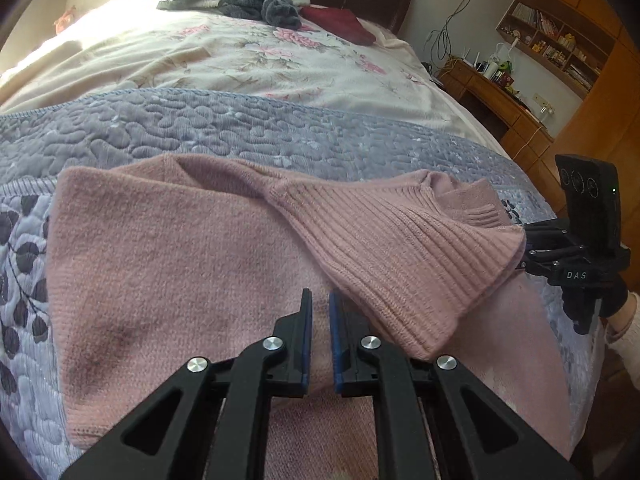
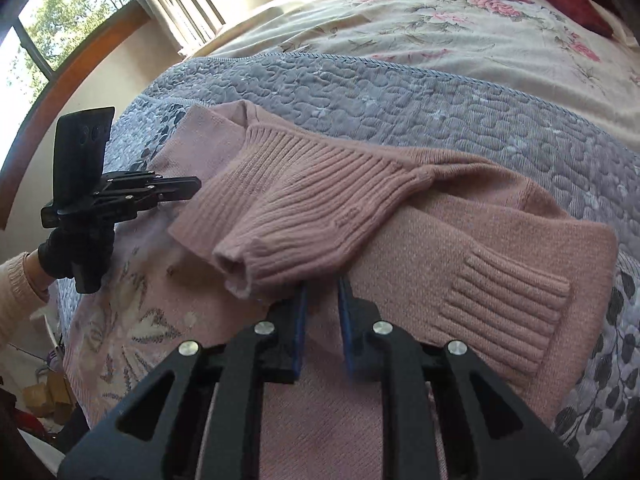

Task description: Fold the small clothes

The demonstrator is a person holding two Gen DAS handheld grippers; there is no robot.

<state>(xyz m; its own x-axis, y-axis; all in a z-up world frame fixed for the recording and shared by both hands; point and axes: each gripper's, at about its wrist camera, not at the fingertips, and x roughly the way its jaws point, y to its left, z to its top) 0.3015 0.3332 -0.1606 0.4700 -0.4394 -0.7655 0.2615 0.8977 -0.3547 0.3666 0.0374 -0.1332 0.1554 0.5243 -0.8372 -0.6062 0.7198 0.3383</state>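
left claw [image 1: 320, 300] hovering just above the pink sweater [image 1: 180, 260], jaws slightly parted, nothing between them. right claw [image 2: 322, 292] likewise a little open and empty, close to the ribbed sleeve [image 2: 304, 200] folded across the body. sweater spread on the grey quilted cover [image 1: 240, 128] of the bed.

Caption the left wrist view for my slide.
Left gripper open above pink sweater on quilt; right gripper at folded sleeve.

Soft pink knit sweater [image 1: 180, 248], ribbed at the sleeves [image 1: 380, 248], fuzzy and matt. Puckered, stitched cloth on the grey quilt [image 1: 240, 128]. Matt black plastic left gripper [image 1: 320, 320], shiny metal rivets [image 1: 274, 343].
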